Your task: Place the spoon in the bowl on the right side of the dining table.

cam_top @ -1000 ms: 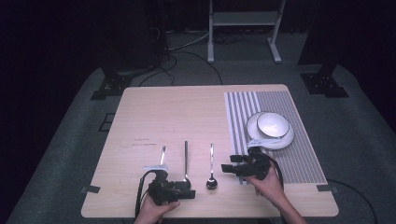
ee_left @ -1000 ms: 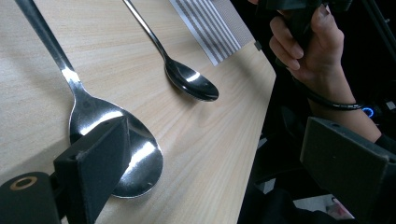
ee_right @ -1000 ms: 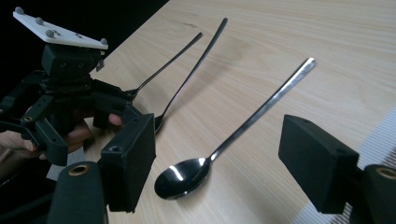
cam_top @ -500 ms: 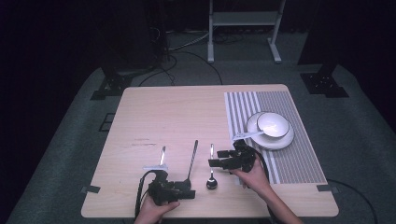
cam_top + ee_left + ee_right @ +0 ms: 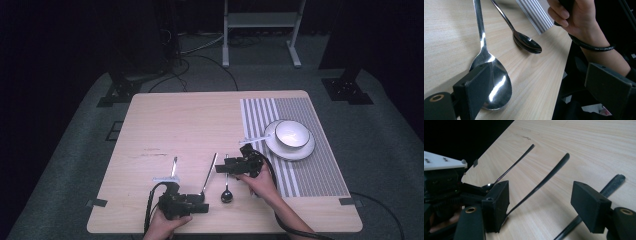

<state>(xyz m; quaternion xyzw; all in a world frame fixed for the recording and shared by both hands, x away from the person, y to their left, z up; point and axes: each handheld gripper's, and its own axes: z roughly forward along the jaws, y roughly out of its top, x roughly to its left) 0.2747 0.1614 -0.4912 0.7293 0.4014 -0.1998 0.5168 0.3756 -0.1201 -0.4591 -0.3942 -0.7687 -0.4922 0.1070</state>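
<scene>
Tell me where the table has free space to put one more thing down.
The far left wood of the table is bare, beyond the spoons. The near edge is crowded with cutlery and both grippers; bowl and plate occupy the striped mat.

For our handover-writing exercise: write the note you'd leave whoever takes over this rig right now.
Left gripper: open, one jaw over the bowl of the large shiny steel spoon, gripping nothing.
Right gripper: open, jaws just closing slightly, low over the spoon handles, pressing nothing.
Small steel spoon and thin steel utensil lie flat on the wooden table.
Done: white bowl sits on white plate on the striped grey placemat.
Left, probably: grip the cutlery and move it to the placemat.
</scene>
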